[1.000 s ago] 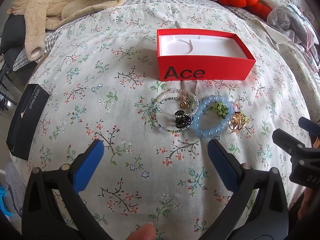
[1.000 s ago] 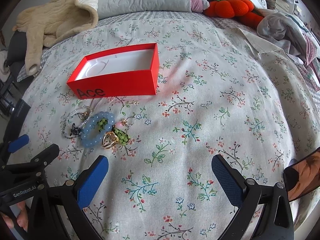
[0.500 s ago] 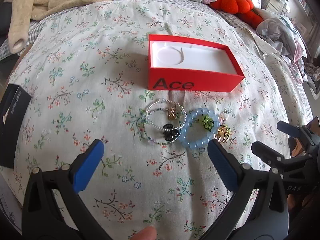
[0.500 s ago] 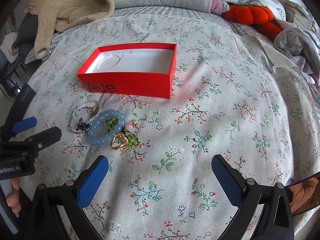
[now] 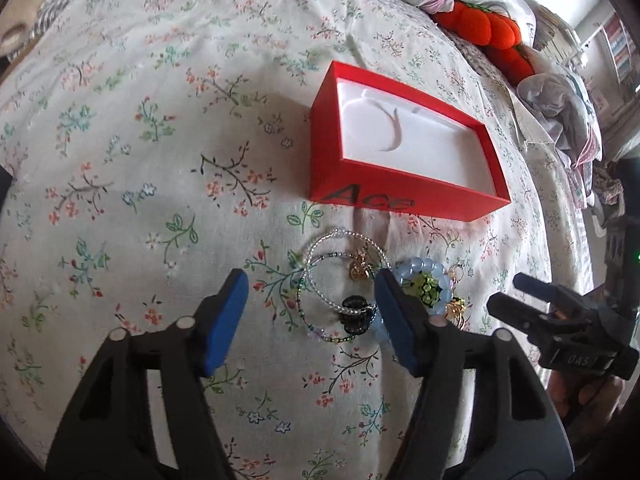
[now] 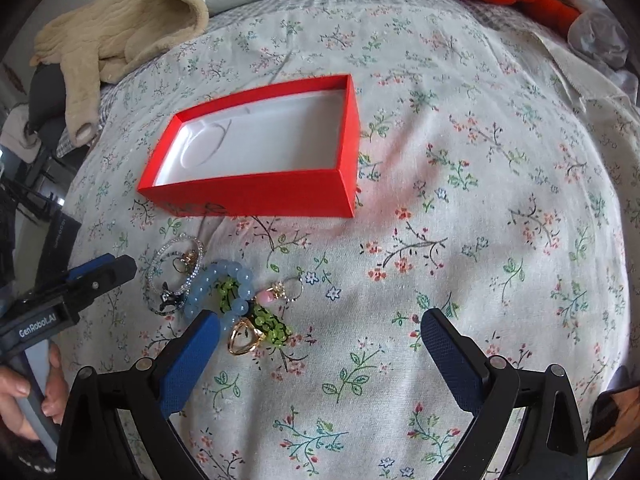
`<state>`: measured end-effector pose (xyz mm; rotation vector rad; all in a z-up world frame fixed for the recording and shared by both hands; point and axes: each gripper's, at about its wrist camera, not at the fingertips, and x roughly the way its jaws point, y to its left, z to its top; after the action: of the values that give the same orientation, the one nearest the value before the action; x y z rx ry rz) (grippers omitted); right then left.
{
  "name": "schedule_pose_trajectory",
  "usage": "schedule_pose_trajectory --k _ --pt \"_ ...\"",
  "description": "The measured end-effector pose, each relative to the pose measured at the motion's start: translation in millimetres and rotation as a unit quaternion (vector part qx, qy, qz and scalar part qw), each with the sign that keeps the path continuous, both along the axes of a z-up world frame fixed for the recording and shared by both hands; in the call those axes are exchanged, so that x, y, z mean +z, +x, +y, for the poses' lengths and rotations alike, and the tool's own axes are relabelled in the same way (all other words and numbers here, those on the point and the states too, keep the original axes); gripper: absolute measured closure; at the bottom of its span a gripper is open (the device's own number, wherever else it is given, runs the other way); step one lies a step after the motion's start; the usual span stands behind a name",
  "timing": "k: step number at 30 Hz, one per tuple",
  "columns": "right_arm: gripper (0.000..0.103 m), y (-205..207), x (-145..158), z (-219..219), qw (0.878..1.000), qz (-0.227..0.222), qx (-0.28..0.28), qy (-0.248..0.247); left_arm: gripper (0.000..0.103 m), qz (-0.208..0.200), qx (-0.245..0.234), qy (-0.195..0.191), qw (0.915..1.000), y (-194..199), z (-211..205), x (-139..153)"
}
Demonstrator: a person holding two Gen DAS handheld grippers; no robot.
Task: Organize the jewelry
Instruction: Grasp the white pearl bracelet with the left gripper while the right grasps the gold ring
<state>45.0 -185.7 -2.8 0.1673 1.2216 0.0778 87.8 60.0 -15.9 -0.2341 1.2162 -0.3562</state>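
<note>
While the left gripper (image 5: 310,300) is closing in on the jewelry, its jaws are standing wide and empty around the thin beaded bracelets (image 5: 344,276), which a second ago were lying well ahead of it. That approach is suggesting a first pickup is about to begin; nothing is gripped yet. Just right of those bracelets, the blue bead bracelet (image 6: 222,292) is lying against green beads and a gold ring (image 6: 242,340), with the right gripper (image 6: 320,344) hovering beside them, jaws wide and empty. Beyond the bracelets on the floral bed (image 6: 500,184), the red box (image 5: 400,196) is sitting open, holding no jewelry.
</note>
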Motion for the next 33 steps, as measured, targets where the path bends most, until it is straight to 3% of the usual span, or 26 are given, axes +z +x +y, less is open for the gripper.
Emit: schedule_pose_trajectory --k 6,10,12,18,26,31,33 --pt "0.011 8.8 2.2 5.1 0.999 -0.023 0.018 -0.02 0.067 0.029 -0.006 -0.009 0.9995 17.2 -9.2 -14.4" --pt "0.011 13.0 0.4 5.2 0.999 -0.027 0.024 -0.022 0.08 0.023 -0.019 0.025 0.9992 22.7 -26.6 -17.9" --pt "0.012 14.7 -3.0 4.5 0.999 -0.022 0.027 -0.023 0.094 0.018 -0.024 0.047 0.9985 25.3 -33.1 -19.8" --pt "0.02 16.4 -5.2 -6.6 1.0 -0.012 0.018 -0.001 0.098 0.006 -0.023 0.05 0.9985 25.0 -37.0 -13.7" --pt "0.033 7.4 -2.8 -7.5 0.999 -0.005 0.022 0.036 0.098 -0.036 -0.029 0.025 0.9986 7.5 -29.9 12.9" --pt "0.061 2.9 -10.1 2.0 0.997 0.02 0.03 0.073 0.098 -0.056 -0.031 0.014 0.9978 -2.0 -27.3 28.2" --pt "0.064 1.1 -11.3 4.2 0.996 0.024 0.025 0.082 0.098 -0.062 -0.029 0.011 0.9976 -6.7 -23.6 32.7"
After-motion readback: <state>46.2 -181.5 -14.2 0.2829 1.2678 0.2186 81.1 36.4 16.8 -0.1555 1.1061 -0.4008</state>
